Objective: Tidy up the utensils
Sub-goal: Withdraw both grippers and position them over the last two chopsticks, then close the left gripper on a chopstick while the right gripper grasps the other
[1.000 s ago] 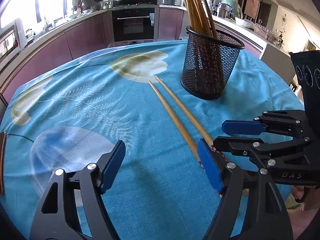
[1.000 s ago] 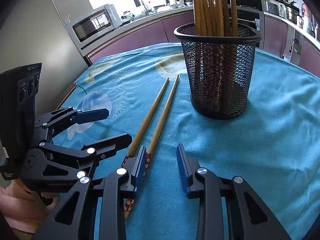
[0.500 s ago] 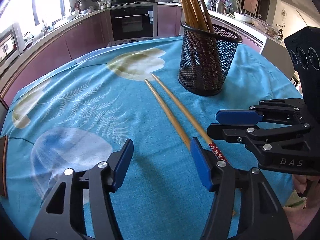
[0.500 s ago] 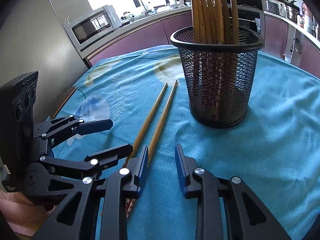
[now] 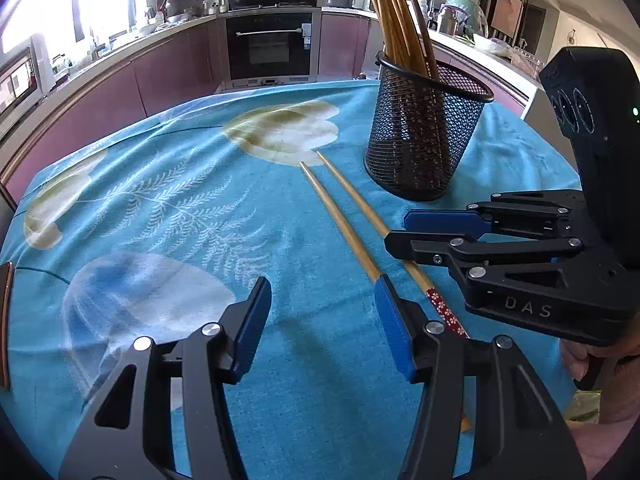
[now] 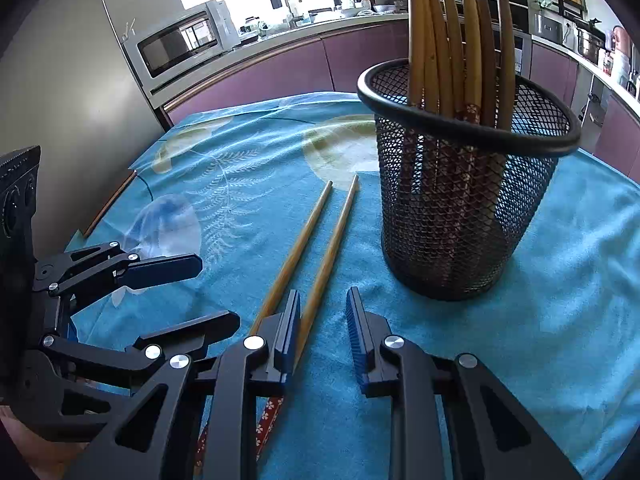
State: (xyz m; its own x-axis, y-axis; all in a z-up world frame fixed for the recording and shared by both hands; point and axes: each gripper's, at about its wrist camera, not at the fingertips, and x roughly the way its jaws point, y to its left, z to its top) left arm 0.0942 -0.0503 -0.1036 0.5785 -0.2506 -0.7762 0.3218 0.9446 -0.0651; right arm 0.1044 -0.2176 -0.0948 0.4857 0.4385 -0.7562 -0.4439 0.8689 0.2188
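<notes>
Two wooden chopsticks with red patterned ends, a left one (image 5: 340, 224) (image 6: 296, 252) and a right one (image 5: 360, 200) (image 6: 332, 240), lie side by side on the blue tablecloth (image 5: 180, 208). Beyond them stands a black mesh holder (image 5: 420, 148) (image 6: 460, 220) with several chopsticks upright in it. My left gripper (image 5: 322, 282) (image 6: 218, 292) is open over bare cloth, its right finger beside the left chopstick. My right gripper (image 6: 324, 294) (image 5: 400, 229) is low over the pair and its jaws are closing. The right chopstick runs between them, close to the left pad, with no pad pressing on it.
The table edge curves round at the left and far side. Behind it are purple kitchen cabinets, an oven (image 5: 272, 44) and a microwave (image 6: 180, 44). A person's hand (image 5: 592, 360) holds the right gripper's handle at the near right.
My left gripper's jaws have narrowed while it stayed put. My right gripper has slid forward toward the holder with narrower jaws, and the right chopstick now lies between them.
</notes>
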